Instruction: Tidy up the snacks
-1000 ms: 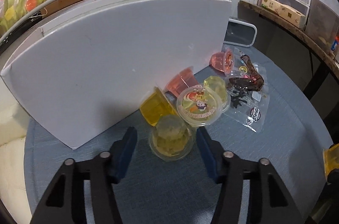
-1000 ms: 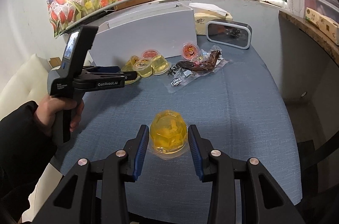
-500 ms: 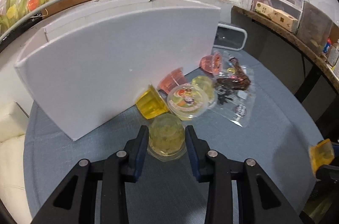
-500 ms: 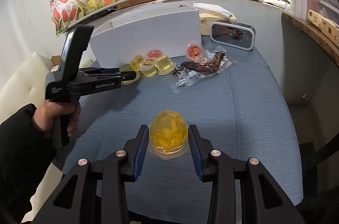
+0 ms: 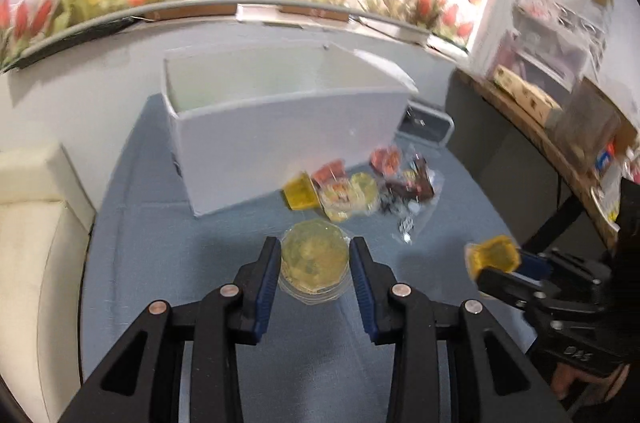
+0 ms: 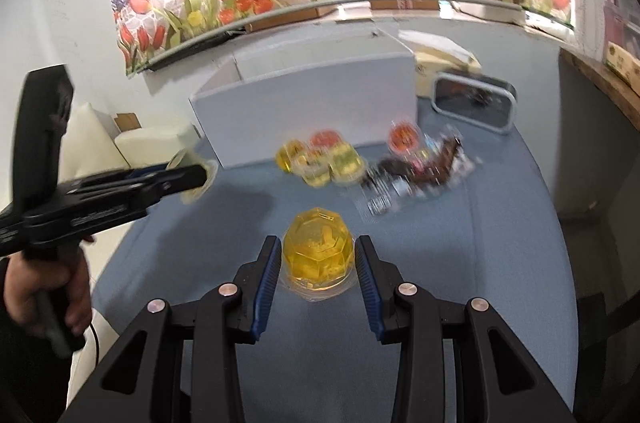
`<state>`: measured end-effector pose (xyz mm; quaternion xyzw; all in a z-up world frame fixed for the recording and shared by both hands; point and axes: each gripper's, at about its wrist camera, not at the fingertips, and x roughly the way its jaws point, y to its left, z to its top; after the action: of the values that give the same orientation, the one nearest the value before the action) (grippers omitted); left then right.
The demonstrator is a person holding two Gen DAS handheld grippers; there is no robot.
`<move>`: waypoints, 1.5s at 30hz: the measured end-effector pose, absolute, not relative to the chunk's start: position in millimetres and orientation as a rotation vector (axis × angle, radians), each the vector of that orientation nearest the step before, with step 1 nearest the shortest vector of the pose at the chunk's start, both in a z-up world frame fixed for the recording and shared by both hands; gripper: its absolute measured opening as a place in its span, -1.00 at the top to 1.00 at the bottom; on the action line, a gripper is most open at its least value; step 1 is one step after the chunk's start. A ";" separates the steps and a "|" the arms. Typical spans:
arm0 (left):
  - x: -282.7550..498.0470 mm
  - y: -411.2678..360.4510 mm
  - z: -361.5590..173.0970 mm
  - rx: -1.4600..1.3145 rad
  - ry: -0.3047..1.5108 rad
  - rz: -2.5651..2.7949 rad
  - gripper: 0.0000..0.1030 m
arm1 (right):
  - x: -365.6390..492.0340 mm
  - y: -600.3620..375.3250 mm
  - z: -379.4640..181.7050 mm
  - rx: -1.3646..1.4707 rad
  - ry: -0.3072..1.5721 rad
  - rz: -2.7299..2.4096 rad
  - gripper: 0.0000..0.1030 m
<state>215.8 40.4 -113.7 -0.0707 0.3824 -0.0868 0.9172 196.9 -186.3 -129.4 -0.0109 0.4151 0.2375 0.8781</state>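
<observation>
My left gripper [image 5: 314, 263] is shut on a pale yellow-green jelly cup [image 5: 314, 257] and holds it above the blue table, in front of the open white box [image 5: 280, 127]. My right gripper [image 6: 318, 261] is shut on an orange-yellow jelly cup [image 6: 319, 249], also lifted; this cup shows in the left wrist view [image 5: 494, 255] too. Several more jelly cups [image 6: 316, 155] and clear bags of dark snacks [image 6: 420, 171] lie beside the box's front wall. The left gripper with its cup [image 6: 194, 177] appears at the left of the right wrist view.
A grey-framed rectangular object [image 6: 474, 101] stands to the right of the box. A cream cushion [image 5: 36, 223] lies left of the table. A dark shelf with boxes [image 5: 532, 99] runs along the right. The tulip wall is behind.
My left gripper has closed on the pale jelly cup and lifted it up and back from the pile, so the box's open top now shows. The right gripper has risen with its cup.
</observation>
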 end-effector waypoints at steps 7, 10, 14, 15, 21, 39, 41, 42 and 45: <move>248.3 47.2 -63.2 -0.114 0.692 -0.168 0.25 | 256.7 -157.2 -96.0 -0.034 0.795 0.523 0.20; 279.1 51.7 -45.5 -0.102 0.668 -0.164 0.37 | 295.9 -143.9 -79.1 -0.032 0.760 0.528 0.20; 324.4 58.8 -36.0 -0.103 0.674 -0.170 0.42 | 352.8 -120.3 -68.8 -0.091 0.747 0.520 0.19; 334.9 60.2 -37.7 -0.104 0.680 -0.173 0.55 | 369.3 -114.5 -71.7 -0.101 0.761 0.523 0.19; 345.9 65.6 -59.8 -0.045 0.725 -0.152 0.67 | 388.2 -119.7 -78.3 -0.066 0.784 0.524 0.20; 198.0 138.5 -88.0 -0.115 0.692 -0.110 -1.00 | 304.8 -136.5 -76.9 -0.029 0.720 0.599 0.20; 196.3 143.1 -104.4 -0.102 0.734 -0.086 -1.00 | 291.6 -135.3 -76.3 -0.029 0.714 0.611 0.20; 196.5 144.1 -114.0 -0.098 0.758 -0.069 -1.00 | 283.2 -133.9 -76.1 -0.022 0.719 0.626 0.20; 202.4 140.1 -146.7 -0.103 0.810 -0.066 -1.00 | 263.8 -130.3 -76.0 -0.024 0.722 0.645 0.20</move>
<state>202.4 140.1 -146.7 -0.0501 0.3938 -0.0322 0.9172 263.8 -130.3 -76.0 -0.0116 0.3469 0.3101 0.8851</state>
